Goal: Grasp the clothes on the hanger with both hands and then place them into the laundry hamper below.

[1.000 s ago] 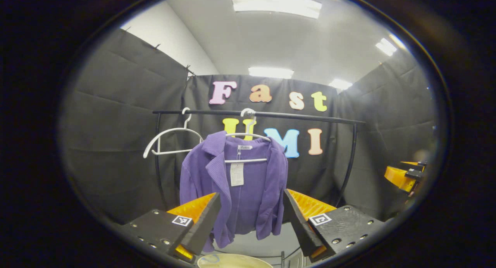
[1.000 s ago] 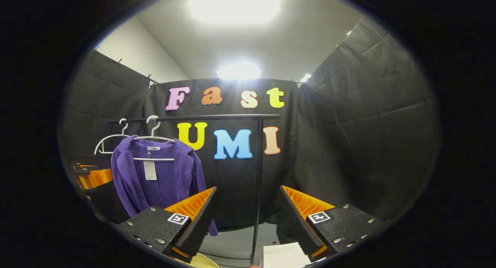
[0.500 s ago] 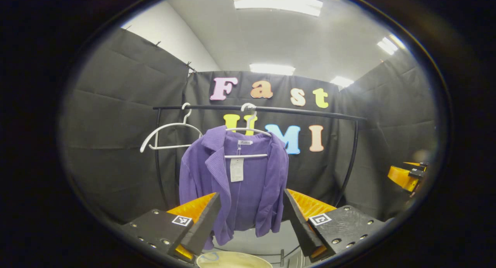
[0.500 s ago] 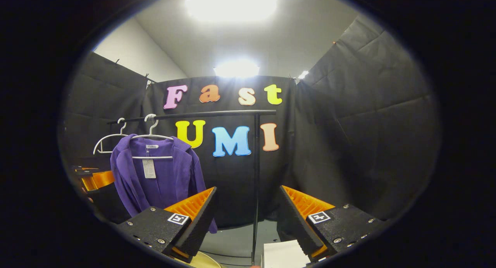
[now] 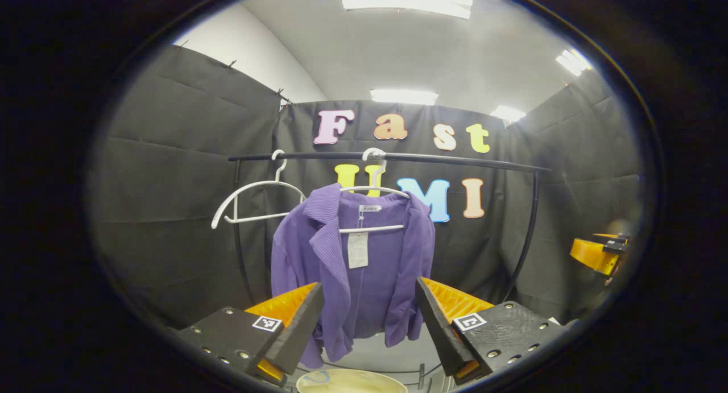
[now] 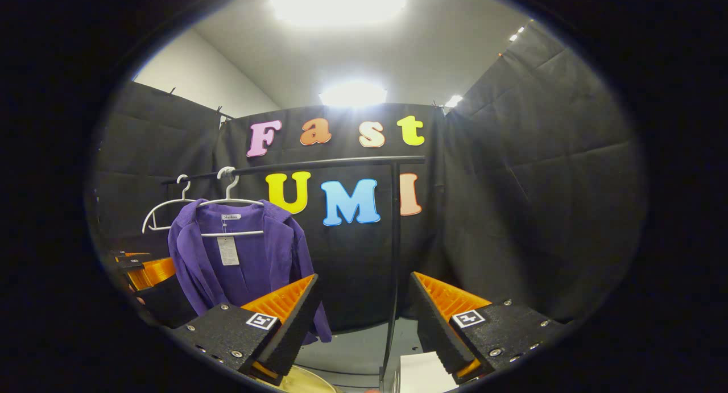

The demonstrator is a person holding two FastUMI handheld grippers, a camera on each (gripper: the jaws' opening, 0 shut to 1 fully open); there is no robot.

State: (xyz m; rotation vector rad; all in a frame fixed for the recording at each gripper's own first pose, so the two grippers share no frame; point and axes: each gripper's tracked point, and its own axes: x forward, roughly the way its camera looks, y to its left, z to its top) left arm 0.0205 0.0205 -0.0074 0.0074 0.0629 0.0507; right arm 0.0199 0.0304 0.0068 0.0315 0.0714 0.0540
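Left gripper view: my left gripper (image 5: 368, 319) spread wide, grasping nothing. Purple jacket (image 5: 352, 268) hung on white hanger (image 5: 372, 191) from black rail (image 5: 455, 161), ahead between my fingers. Hamper rim (image 5: 350, 380) below. Right gripper (image 6: 361, 316) likewise spread, empty; jacket off to its left.

— What hangs there?
— A purple jacket (image 5: 352, 268), ribbed cloth, open at the front, with a lapel collar and a pale tag dangling inside the neck.
— How is it hung?
— On a white hanger (image 5: 372, 202) hooked over the black rail (image 5: 455, 162); its sleeves drop loose at both sides. In the right gripper view the jacket (image 6: 244, 262) hangs toward the rail's left end.
— And the hamper?
— Below the jacket, only a pale round rim of the laundry hamper (image 5: 352, 377) shows at the bottom edge; its inside cannot be seen.
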